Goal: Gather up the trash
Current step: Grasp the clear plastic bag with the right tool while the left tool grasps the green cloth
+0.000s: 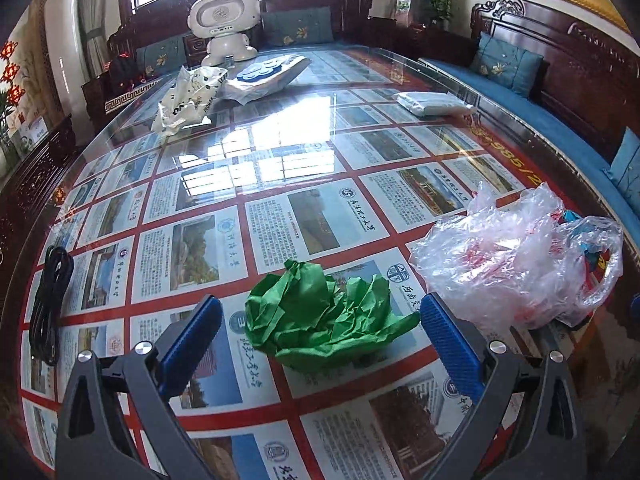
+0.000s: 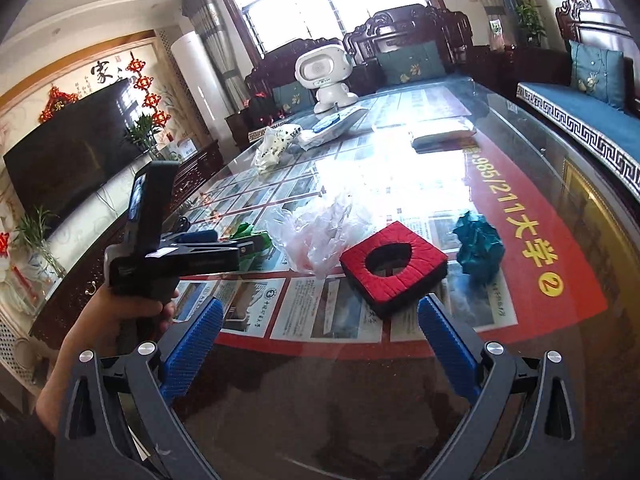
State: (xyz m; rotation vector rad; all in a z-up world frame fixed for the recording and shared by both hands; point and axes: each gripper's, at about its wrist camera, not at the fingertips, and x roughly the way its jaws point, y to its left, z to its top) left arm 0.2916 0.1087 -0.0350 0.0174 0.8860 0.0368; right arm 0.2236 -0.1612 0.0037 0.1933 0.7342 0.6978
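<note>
1. Left gripper (image 1: 320, 320) spread wide around crumpled green paper (image 1: 320, 320) beside a clear plastic bag (image 1: 516, 264); table poster (image 1: 512, 160) reads "985/2".
2. Right gripper (image 2: 320, 320) released, facing red foam square (image 2: 394, 266); teal paper wad (image 2: 478, 246) by "985/211大学".

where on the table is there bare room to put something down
Bare glass runs mid-table between the green paper, the printed bag and the white packet. The near right is crowded: clear plastic bag, red foam square, teal paper.
</note>
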